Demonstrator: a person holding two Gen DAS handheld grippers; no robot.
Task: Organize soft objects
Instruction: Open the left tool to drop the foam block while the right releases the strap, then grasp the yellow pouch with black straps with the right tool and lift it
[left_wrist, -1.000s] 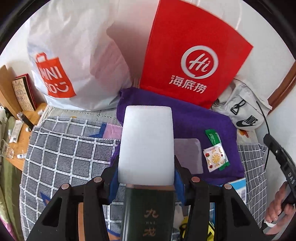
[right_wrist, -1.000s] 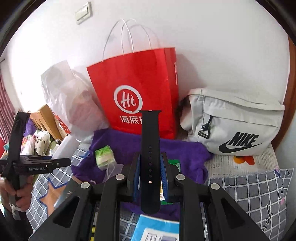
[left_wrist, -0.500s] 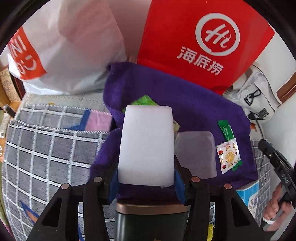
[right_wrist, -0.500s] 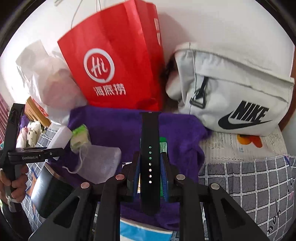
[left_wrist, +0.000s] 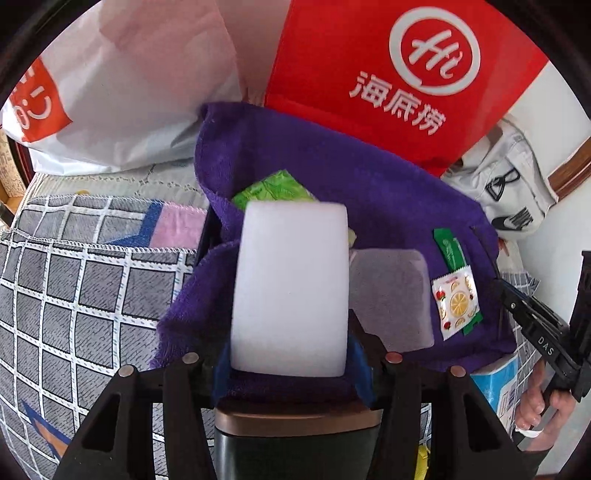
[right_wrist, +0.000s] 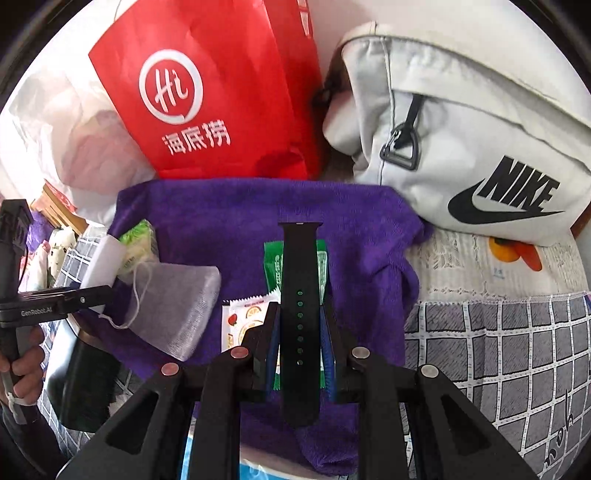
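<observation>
A purple towel (left_wrist: 332, 177) (right_wrist: 229, 214) lies spread on the bed. On it rest a green packet (left_wrist: 269, 190), a sheer mesh pouch (left_wrist: 391, 295) (right_wrist: 177, 306) and a fruit-print sachet (left_wrist: 456, 302). My left gripper (left_wrist: 291, 354) holds a white sponge block (left_wrist: 291, 288) upright just above the towel's near edge. Its jaws are opening, with the sponge still between the pads. My right gripper (right_wrist: 299, 332) is shut on a black watch strap (right_wrist: 299, 266) over the towel's middle, above a green sachet (right_wrist: 271, 266).
A red paper bag (left_wrist: 388, 74), a white plastic bag (left_wrist: 122, 92) and a grey Nike bag (right_wrist: 461, 129) stand against the wall behind the towel. A checked bedspread (left_wrist: 74, 288) lies around it. A dark box with a bronze rim (left_wrist: 295, 443) sits under my left gripper.
Both grippers have come down toward the purple towel, which now fills more of each view. The sponge and the strap stay between their jaws.
</observation>
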